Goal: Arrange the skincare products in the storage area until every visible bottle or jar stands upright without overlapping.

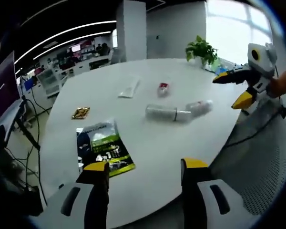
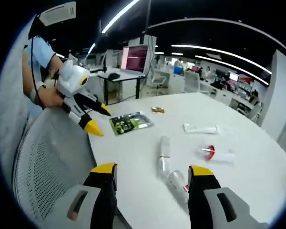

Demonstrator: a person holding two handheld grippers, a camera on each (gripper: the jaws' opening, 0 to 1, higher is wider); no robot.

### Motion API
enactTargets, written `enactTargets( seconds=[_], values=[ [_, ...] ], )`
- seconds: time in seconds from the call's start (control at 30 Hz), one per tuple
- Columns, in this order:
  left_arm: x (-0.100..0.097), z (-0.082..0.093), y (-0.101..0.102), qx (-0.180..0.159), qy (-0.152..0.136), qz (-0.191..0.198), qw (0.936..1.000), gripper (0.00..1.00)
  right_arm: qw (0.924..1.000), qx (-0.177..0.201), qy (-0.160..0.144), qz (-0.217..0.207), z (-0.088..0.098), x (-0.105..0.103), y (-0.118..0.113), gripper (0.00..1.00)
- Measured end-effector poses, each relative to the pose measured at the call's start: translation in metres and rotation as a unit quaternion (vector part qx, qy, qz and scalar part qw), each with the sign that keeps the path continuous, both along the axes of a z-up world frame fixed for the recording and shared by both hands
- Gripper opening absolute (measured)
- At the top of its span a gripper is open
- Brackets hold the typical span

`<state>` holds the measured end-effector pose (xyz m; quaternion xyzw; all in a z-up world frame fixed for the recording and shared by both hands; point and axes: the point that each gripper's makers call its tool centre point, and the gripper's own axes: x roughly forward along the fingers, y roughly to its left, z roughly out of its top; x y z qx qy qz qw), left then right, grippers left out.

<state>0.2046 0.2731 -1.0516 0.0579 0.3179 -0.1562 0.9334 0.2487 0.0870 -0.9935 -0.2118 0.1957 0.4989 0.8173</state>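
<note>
left gripper (image 1: 143, 174) wide open, holding nothing | right gripper (image 2: 152, 179) same, empty | two clear bottles (image 1: 177, 111) lying flat mid-tabletop (image 1: 148, 191), touching end to end | red-capped tube (image 2: 215, 153) down toward far edge

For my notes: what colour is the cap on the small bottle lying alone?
Red cap; the right gripper view shows it best.

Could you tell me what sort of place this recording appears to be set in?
Most likely an open-plan office. A large white round table holds lying bottles; behind it stand desks with a monitor, office chairs and long ceiling strip lights. A potted plant sits by the window.
</note>
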Motion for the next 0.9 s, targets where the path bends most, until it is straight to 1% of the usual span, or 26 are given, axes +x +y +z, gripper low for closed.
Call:
enactTargets(
  seconds=[0.03,0.07,0.1,0.13,0.17,0.2,0.23,0.27,0.3,0.33,0.37,0.4,0.5,0.53,0.67,0.7,0.73,0.83,0.9],
  values=[
    [0.000,0.000,0.001,-0.001,-0.001,0.003,1.0000,0.56,0.9998,-0.008,-0.015,0.012,0.007,0.010,0.002,0.60],
    [0.000,0.000,0.002,-0.002,-0.001,0.004,1.0000,0.55,0.9995,-0.013,-0.019,0.021,0.011,0.015,0.004,0.60],
    [0.000,0.000,0.002,-0.001,0.000,0.006,1.0000,0.54,0.9991,-0.022,-0.017,0.034,0.012,0.020,0.005,0.59],
    [0.000,-0.001,0.003,0.002,0.001,0.006,1.0000,0.54,0.9977,-0.038,-0.024,0.052,0.016,0.029,0.007,0.59],
    [0.000,-0.001,0.003,0.003,0.002,0.006,1.0000,0.54,0.9959,-0.047,-0.024,0.073,0.018,0.032,0.009,0.57],
    [0.000,-0.001,0.004,0.003,0.002,0.006,1.0000,0.54,0.9930,-0.068,-0.010,0.096,0.016,0.036,0.010,0.56],
    [0.000,-0.002,0.004,0.004,0.003,0.006,1.0000,0.53,0.9900,-0.085,-0.008,0.113,0.016,0.040,0.010,0.56],
    [0.000,-0.002,0.004,0.005,0.003,0.006,1.0000,0.53,0.9859,-0.103,-0.015,0.131,0.017,0.044,0.010,0.56],
    [0.000,-0.002,0.005,0.006,0.002,0.007,1.0000,0.53,0.9801,-0.126,-0.019,0.152,0.018,0.051,0.010,0.57],
    [0.000,-0.001,0.005,0.006,0.001,0.008,0.9999,0.52,0.9758,-0.140,-0.021,0.167,0.019,0.054,0.011,0.57],
    [0.001,-0.001,0.006,0.006,0.000,0.009,0.9999,0.52,0.9720,-0.145,-0.031,0.182,0.022,0.058,0.013,0.56],
    [0.001,-0.001,0.007,0.006,0.000,0.011,0.9999,0.51,0.9680,-0.151,-0.035,0.197,0.027,0.064,0.016,0.56],
    [0.001,-0.001,0.009,0.007,0.000,0.015,0.9999,0.51,0.9631,-0.156,-0.036,0.216,0.039,0.077,0.026,0.56],
    [0.001,-0.001,0.009,0.006,-0.001,0.017,0.9998,0.51,0.9626,-0.158,-0.037,0.216,0.042,0.082,0.029,0.56],
    [0.002,0.000,0.013,0.002,-0.003,0.030,0.9996,0.51,0.9502,-0.184,-0.056,0.246,0.055,0.103,0.043,0.56],
    [0.001,0.000,0.013,0.004,-0.003,0.029,0.9996,0.51,0.9463,-0.190,-0.064,0.253,0.057,0.108,0.046,0.56],
    [0.002,0.000,0.012,0.006,-0.003,0.027,0.9996,0.50,0.9418,-0.200,-0.064,0.262,0.060,0.114,0.050,0.56],
    [0.001,-0.001,0.012,0.010,-0.002,0.024,0.9997,0.49,0.9394,-0.199,-0.066,0.271,0.068,0.129,0.063,0.62],
    [0.001,-0.002,0.012,0.009,0.001,0.024,0.9997,0.48,0.9408,-0.197,-0.054,0.270,0.069,0.138,0.073,0.68]
  ],
)
